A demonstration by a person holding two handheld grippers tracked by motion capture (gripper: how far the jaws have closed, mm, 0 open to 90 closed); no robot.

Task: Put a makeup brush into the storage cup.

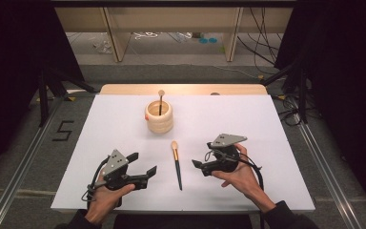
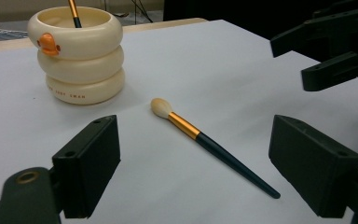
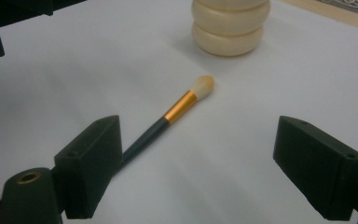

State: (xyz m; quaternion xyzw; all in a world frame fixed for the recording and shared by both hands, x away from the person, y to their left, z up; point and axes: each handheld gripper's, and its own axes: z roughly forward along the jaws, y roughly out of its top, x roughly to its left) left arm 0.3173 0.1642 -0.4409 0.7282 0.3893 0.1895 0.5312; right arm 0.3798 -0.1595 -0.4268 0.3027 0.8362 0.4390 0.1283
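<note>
Lying flat on the white table [image 1: 248, 124], the dark-handled makeup brush with a gold ferrule and cream bristles [image 1: 176, 163] sits between the left gripper [image 1: 142, 165] and the right gripper [image 1: 201, 157], both with jaws spread and empty. Beyond stands a cream ringed ceramic holder [image 1: 159, 116] (another brush [image 1: 160, 101] upright inside).

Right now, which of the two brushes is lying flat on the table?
The dark-handled brush between both grippers lies flat, bristles toward the cup. The other brush stands upright inside that cup.

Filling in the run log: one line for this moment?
left gripper: open | right gripper: open | makeup brush: flat between them | cream holder: one brush inside
</note>
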